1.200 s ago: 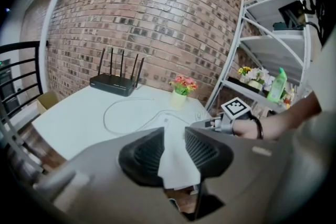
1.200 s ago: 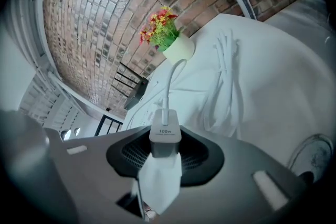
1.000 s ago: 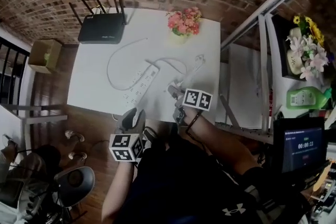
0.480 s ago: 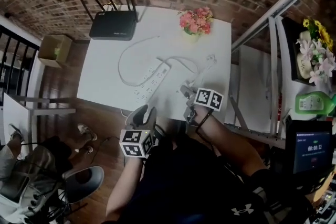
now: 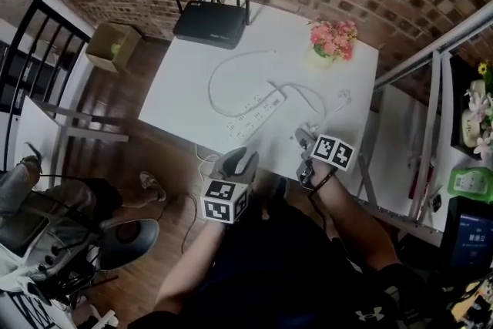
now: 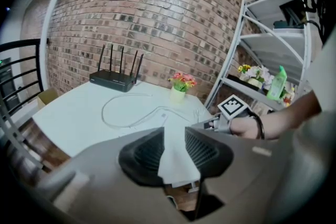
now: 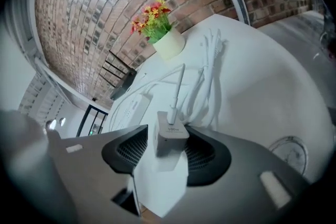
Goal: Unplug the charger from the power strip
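- Charger (image 7: 172, 136), a small pale block, lies on the white table (image 5: 192, 81) near its front edge. It is unplugged and sits apart from the strip (image 5: 254, 113).
- It sits between the jaws of the right gripper (image 7: 167, 157), which points down at the tabletop.
- The right jaws are spread wide and opening. A gap shows between the charger and the left pad. It lies close to the other pad, and I cannot tell if they touch.
- A white cable (image 7: 178, 84) is plugged into the charger's far end and runs away across the table toward a loose bundle of white wire (image 7: 212, 55) beside the flowers (image 7: 152, 21).
- The strip lies slantwise at mid-table, beyond the charger. Its cord (image 5: 219, 73) makes a wide loop on the router's side.
- The left gripper (image 6: 173, 152) hovers at the table's front edge, near the right one but not touching it. Its jaws are parted with nothing between them, only the table corner and floor showing through.
- A black router (image 5: 212, 23) with upright antennas stands at the far edge by the brick wall.
- The flowers, pink and red in a pale pot, stand at the far corner on the right.
- A white metal shelf (image 6: 262, 39) stands just beside the table on the right.
- A cardboard box (image 5: 113, 46) sits on the wooden floor to the left.
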